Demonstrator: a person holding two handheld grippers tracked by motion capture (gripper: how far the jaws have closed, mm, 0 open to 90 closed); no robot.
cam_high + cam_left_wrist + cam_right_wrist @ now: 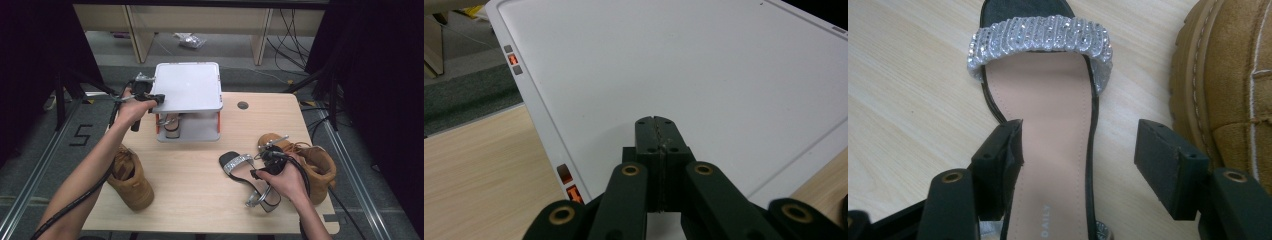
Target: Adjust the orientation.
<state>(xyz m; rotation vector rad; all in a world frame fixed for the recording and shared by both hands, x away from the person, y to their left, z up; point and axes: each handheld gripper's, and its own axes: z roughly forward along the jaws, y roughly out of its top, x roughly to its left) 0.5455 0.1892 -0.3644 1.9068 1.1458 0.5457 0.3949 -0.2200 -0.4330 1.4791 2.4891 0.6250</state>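
Sandal (1048, 130) lies flat near the table's (190, 200) right front, just beside a tan boot (1228, 85). Right gripper (1083, 165) hangs over its insole, jaws spread wide, nothing clamped. Left gripper (656, 155), clenched empty, rests on the rack's white top (684, 70), probably steadying it.

Left claw (657, 145) jaws closed, arm stretched forward; right claw (1083, 165) jaws spread wide, arm bent.

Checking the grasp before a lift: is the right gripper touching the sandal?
Cannot tell. In the right gripper view the right gripper straddles the sandal; one jaw overlaps its edge, the other stands clear.
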